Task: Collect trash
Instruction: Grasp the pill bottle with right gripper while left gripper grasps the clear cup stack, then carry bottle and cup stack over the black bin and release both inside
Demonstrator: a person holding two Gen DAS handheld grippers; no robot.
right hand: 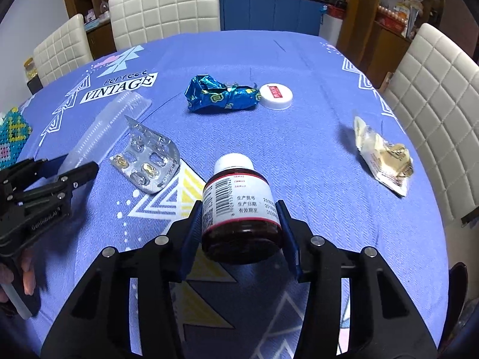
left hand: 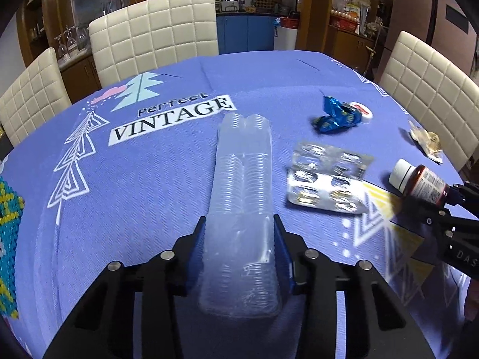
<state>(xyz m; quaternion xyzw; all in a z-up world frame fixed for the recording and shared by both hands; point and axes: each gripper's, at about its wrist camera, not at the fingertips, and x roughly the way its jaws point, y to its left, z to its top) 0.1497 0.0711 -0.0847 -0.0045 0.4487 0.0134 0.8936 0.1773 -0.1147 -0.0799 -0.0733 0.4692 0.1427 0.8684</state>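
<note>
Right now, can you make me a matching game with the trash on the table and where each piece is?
Things:
1. clear plastic tray
2. brown bottle
3. blue wrapper
4. pill pack

Places:
A. next to the white cap
B. between the left claw's fingers
C. on the cloth between the tray and the bottle
D. between the right claw's fingers

Pairs: 1-B, 2-D, 3-A, 4-C
</note>
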